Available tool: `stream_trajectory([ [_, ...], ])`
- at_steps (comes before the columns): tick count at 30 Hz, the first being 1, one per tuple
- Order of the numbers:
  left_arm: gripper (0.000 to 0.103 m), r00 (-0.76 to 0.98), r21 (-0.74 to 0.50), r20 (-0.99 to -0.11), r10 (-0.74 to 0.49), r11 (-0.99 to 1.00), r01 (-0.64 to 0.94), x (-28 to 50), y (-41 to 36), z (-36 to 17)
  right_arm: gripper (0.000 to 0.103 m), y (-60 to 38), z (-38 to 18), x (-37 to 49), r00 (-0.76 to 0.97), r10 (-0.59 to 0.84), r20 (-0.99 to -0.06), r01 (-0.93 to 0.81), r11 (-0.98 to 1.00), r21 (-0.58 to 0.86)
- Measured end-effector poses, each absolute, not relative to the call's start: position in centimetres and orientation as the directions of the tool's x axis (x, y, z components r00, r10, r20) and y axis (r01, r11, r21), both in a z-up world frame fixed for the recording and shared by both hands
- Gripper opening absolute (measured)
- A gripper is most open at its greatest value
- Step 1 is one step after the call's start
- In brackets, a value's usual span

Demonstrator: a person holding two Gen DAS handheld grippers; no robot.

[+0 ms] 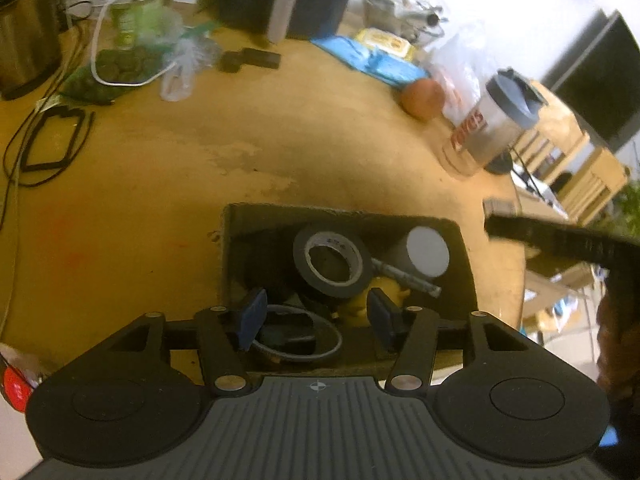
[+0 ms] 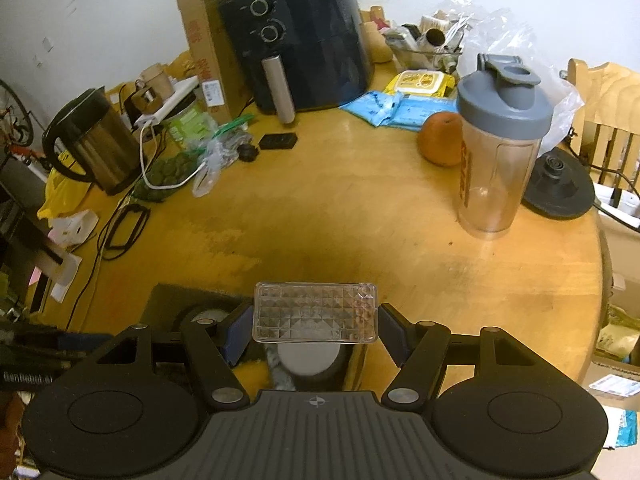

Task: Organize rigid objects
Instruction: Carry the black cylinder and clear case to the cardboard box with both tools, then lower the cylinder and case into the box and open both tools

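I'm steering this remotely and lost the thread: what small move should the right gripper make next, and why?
Probably lower the right gripper a little toward the box and then release. Its jaws hold the clear plastic case above the box, which already contains the tape roll and other items, while the left gripper is empty.

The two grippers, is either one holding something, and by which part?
The right gripper holds a clear case across its two short ends. The left gripper holds nothing; it stands open above the box.
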State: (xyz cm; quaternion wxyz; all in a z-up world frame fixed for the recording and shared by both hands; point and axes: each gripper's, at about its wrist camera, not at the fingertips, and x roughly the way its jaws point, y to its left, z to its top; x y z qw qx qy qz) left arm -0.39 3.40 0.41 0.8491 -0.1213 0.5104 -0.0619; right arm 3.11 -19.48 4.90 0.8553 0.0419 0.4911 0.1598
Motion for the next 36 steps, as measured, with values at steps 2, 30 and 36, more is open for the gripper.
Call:
stream_trajectory([
  [2,0.055,0.485,-0.275,-0.846,-0.219,0.960,-0.045,-0.7,3.5,0.5,0.070,-19.3,4.7,2.6,0.456,0.320,-0.830,-0.241,0.943,0.231],
  [30,0.055,0.455,-0.172,-0.885,-0.099,0.978,-0.122,-2.0,3.0,0.4,0.102,-16.3,2.3,-0.6,0.314,0.334,-0.889,-0.297,0.924,0.242],
  [36,0.055,0.450,-0.158,-0.889,-0.086,0.979,-0.126,-1.6,2.7,0.5,0.103,-16.7,2.3,0.1,0.324,0.317,-0.891,-0.295,0.929,0.224],
])
